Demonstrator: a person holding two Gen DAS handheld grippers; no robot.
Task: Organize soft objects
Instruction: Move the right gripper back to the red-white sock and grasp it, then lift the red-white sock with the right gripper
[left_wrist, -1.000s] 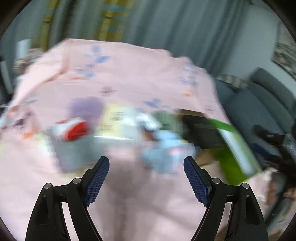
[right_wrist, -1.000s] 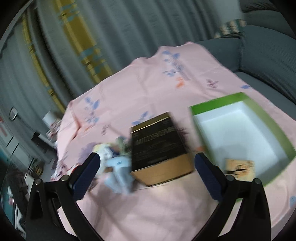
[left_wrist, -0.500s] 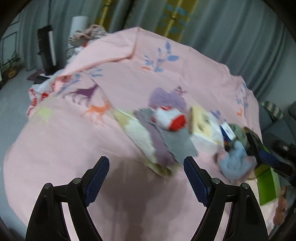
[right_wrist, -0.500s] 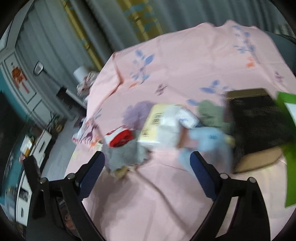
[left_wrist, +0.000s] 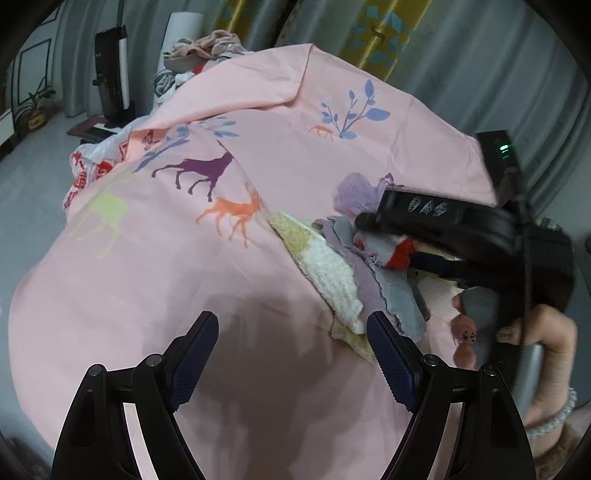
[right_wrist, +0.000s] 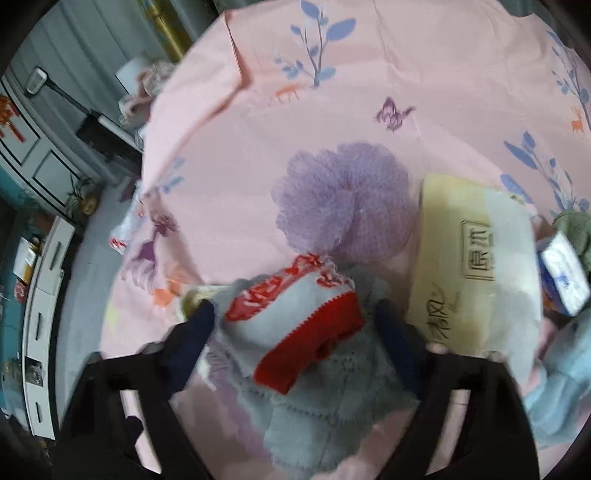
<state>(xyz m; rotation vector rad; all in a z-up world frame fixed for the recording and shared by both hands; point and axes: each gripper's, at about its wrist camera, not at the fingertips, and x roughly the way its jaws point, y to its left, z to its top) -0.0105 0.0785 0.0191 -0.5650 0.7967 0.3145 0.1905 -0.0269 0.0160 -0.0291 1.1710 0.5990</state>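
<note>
A red and white sock lies on a pile of flat cloths: a grey one and a cream knitted one. My right gripper points down over the sock; its jaws are closing with the sock between them, the pads close beside it. The left wrist view shows that gripper's black body over the sock. My left gripper hangs open above the bare pink sheet, left of the pile, with nothing between its fingers.
A purple mesh puff lies just behind the pile, a yellow-white tissue pack to its right, then a small blue-white pack and a light blue soft item. A person's hand holds the right gripper. Heaped clothes sit beyond the sheet.
My right gripper swept left from the black box to the cloth pile, sank, and narrowed its jaws around the sock. The left view swung left; the right gripper came into it.
</note>
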